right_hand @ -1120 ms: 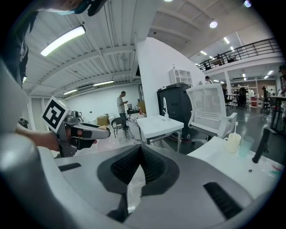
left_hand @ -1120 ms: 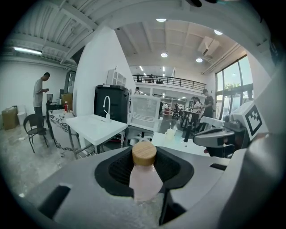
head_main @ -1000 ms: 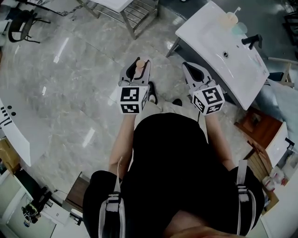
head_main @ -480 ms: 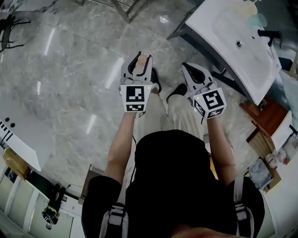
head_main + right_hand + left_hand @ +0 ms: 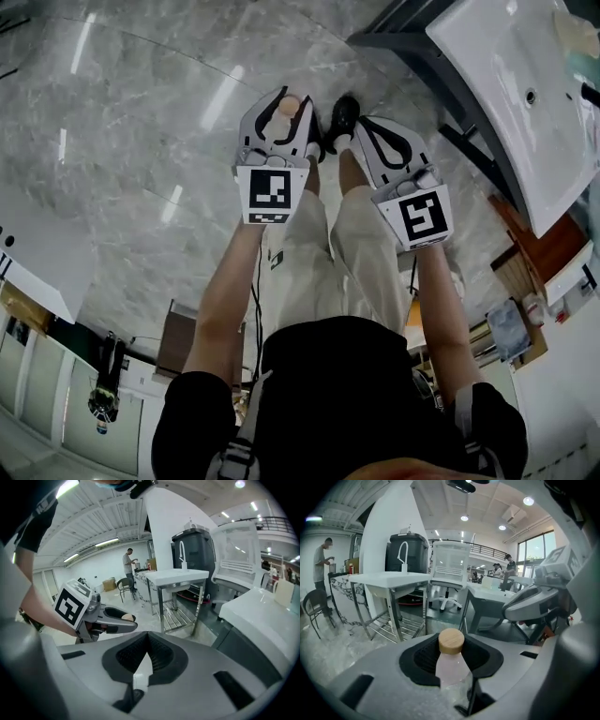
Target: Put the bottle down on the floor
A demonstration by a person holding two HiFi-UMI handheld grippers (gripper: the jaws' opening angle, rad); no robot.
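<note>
- Floor (image 5: pixel 131 122): grey marbled tile with streaks of reflected light, filling the left and top of the head view.
- Left claw (image 5: pixel 284 105): held out in front of the person and carrying a square-marker cube (image 5: pixel 270 195). Its jaws are clenched on the bottle.
- Bottle (image 5: pixel 451 667): pale pink and translucent, with a round wooden cap (image 5: pixel 451 641). It stands upright, its neck gripped between the dark ribbed pads. In the head view only the cap end shows. The bottle is held up in the air, not resting on the floor.
- Person's legs (image 5: pixel 323 248): light trousers and a black shoe (image 5: pixel 345 112), seen between the two claws.
- Right claw (image 5: pixel 364 124): just beside the left claw and apart from it, with its own marker cube (image 5: pixel 417 214). The jaw tips meet, and nothing is between them (image 5: pixel 147 641).
- White bench with a sink basin (image 5: pixel 487 61): on a dark frame at the upper right, well apart from the bottle.
</note>
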